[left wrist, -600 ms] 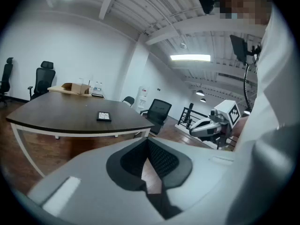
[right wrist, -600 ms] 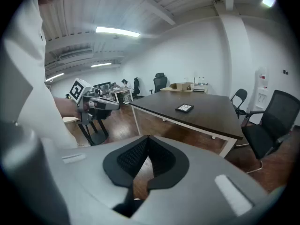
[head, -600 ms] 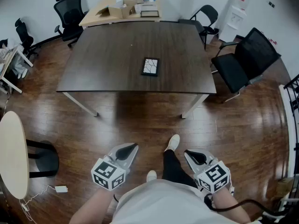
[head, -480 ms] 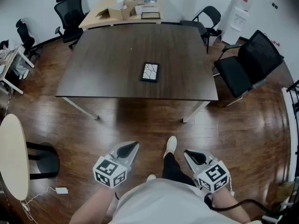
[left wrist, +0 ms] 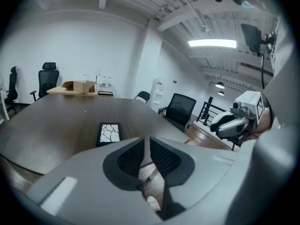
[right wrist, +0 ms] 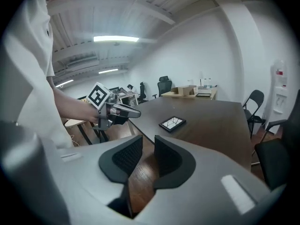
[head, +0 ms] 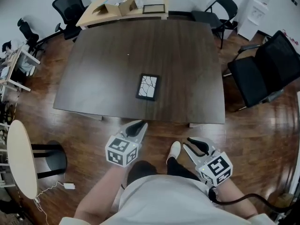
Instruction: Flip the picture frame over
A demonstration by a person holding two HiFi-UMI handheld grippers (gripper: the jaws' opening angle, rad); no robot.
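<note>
Dark brown wood fills the middle of the head view: one wide table [head: 187, 55] bearing one black rectangular picture frame with a white cracked-pattern face [head: 148, 86], lying flat near its centre. My two grippers hang below the table's near edge. The left gripper [head: 139, 125] has its jaws pressed together. The right gripper [head: 192, 143] is slightly spread, and only its own view shows floorboards between the jaws. One open cardboard box [head: 112, 7] sits at upper left, its contents unclear.

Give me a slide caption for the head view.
Person at the near edge of a dark wooden table, left gripper and right gripper empty, black picture frame lying face up mid-table.
</note>
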